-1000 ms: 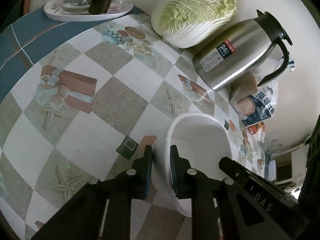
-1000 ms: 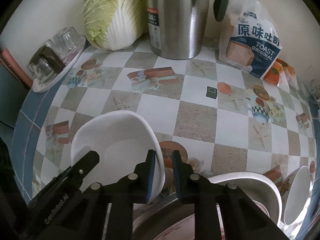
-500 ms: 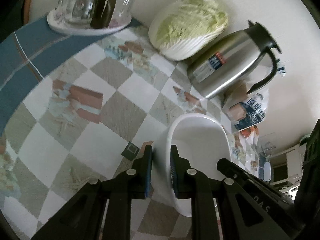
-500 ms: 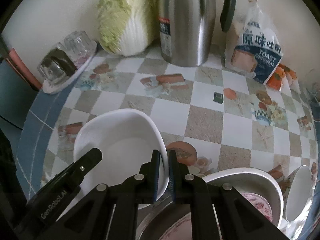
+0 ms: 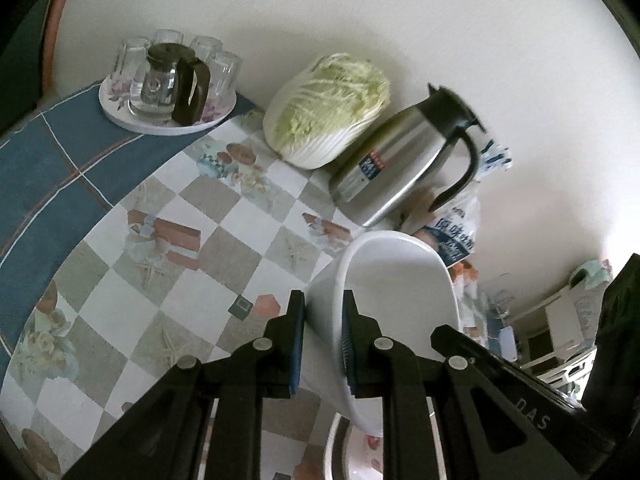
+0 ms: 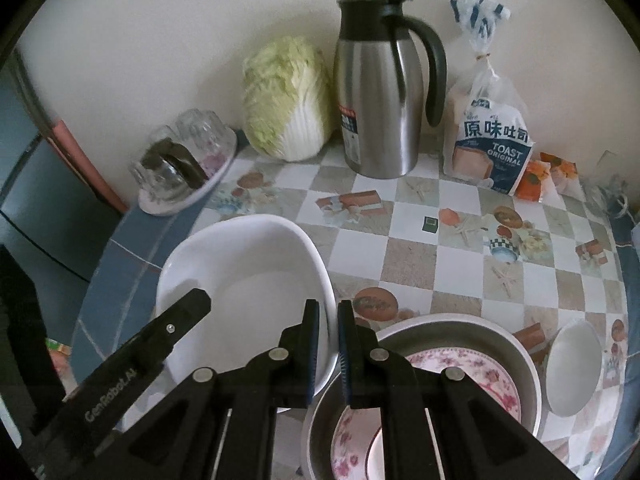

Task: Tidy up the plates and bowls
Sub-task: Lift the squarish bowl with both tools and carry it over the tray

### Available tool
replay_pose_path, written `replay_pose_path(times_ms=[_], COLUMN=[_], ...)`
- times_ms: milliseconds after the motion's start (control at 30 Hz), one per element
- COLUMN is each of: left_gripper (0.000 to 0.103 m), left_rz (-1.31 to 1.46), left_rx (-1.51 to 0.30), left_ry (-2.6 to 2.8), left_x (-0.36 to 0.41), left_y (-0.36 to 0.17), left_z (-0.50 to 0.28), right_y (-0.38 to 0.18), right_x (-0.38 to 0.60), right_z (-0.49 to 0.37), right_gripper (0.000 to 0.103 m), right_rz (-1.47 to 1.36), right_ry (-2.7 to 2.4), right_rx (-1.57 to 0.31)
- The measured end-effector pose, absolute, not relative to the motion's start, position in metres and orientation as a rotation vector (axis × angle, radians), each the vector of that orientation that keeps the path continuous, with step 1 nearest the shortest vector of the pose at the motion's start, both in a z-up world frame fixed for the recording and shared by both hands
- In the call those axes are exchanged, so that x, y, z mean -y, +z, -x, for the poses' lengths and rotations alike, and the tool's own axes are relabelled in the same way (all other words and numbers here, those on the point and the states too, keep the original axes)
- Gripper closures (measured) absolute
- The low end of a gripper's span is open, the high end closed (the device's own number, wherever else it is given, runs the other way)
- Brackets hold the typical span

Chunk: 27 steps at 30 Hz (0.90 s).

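Soft, even daylight is filling both views — dim rather than bright, colours washed. The steel jug is carrying pale vertical glare streaks and throwing a faint shadow on the wall behind it. Left of the jug, the glasses tray is smearing with blur. Fisheye bending is curving the table edge; corners are going black — heavy vignette.

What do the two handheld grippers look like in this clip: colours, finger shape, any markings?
Both are matte black. The left gripper and the right gripper each have two flat, angular fingers lined with blue pads and joined by round silver pivot pins. One carries white "GenRobot.AI" lettering on a side bar; the other shows the letters "DAS" in the same place. No cables, hands or sleeves are visible.
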<state>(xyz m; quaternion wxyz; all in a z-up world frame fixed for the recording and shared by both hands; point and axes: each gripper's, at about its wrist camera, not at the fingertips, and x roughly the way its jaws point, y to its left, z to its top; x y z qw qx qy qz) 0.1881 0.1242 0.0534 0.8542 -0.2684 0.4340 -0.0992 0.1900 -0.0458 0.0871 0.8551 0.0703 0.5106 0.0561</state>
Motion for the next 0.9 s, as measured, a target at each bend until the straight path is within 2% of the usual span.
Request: replay_pose_path(times_ms=[467, 900], left_gripper=[0.086, 0.086], left_rz=[0.462, 0.365], left_rx=[-0.83, -0.804], left_ry=[-0.202, -0.208], left_x=[-0.109, -0.092], left_y=[0.084, 0.094], left_z=[-0.149, -0.128], right_y=[0.131, 0.11], right_x=[0.047, 0.082], right_z=[-0.138, -0.1], right_gripper=[0.093, 0.093], right_rz=[-0.137, -0.363], right_ry=[0.157, 0.198], right_rx=[-0.961, -0.93])
